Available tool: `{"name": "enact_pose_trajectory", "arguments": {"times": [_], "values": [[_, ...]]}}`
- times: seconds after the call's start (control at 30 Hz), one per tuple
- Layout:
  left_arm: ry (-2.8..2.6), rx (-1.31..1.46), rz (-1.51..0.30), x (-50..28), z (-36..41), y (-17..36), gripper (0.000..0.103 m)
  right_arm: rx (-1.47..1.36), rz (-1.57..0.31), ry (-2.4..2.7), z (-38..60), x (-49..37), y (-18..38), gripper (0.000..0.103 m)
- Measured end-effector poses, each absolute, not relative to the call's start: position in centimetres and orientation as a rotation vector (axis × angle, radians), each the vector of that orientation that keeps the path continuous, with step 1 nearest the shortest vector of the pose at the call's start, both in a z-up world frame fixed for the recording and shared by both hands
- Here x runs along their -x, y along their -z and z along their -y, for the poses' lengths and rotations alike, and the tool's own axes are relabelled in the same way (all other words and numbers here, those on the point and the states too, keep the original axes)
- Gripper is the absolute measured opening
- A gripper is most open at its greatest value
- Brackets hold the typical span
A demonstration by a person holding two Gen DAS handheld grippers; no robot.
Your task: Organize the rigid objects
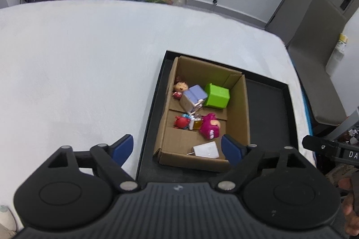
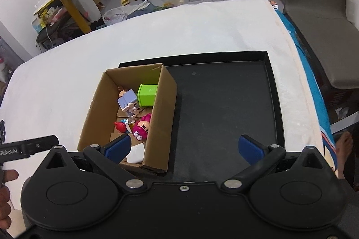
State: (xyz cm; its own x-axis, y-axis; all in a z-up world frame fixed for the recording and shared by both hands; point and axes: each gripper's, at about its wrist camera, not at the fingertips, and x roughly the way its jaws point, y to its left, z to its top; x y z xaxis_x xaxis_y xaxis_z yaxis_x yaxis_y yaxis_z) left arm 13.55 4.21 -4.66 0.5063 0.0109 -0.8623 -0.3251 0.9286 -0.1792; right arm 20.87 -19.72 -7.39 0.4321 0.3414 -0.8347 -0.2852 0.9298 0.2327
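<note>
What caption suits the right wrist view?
Open right gripper above a black tray holding a cardboard box of toys.

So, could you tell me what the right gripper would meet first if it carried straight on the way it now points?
Most likely the bare floor of the black tray, just right of the cardboard box. The right gripper is open and empty, though depth is uncertain.

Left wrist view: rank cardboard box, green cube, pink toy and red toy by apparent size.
1. cardboard box
2. green cube
3. pink toy
4. red toy

Cube versus pink toy is close; the toy lies nearer the camera.
</note>
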Motion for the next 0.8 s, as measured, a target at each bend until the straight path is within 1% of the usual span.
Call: {"name": "enact_pose_trajectory", "arguments": {"times": [0.23,0.8], "values": [[-0.185,0.325,-0.987,-12.2,-3.3,1.9,0.091,-0.085,-1.032,-0.384,21.0,-19.6,5.7,0.103],[-0.150,0.268,-0.876,-8.1,-0.9,-3.9,0.091,-0.092,-0.950,-0.380,22.8,-15.6,0.5,0.103]]}}
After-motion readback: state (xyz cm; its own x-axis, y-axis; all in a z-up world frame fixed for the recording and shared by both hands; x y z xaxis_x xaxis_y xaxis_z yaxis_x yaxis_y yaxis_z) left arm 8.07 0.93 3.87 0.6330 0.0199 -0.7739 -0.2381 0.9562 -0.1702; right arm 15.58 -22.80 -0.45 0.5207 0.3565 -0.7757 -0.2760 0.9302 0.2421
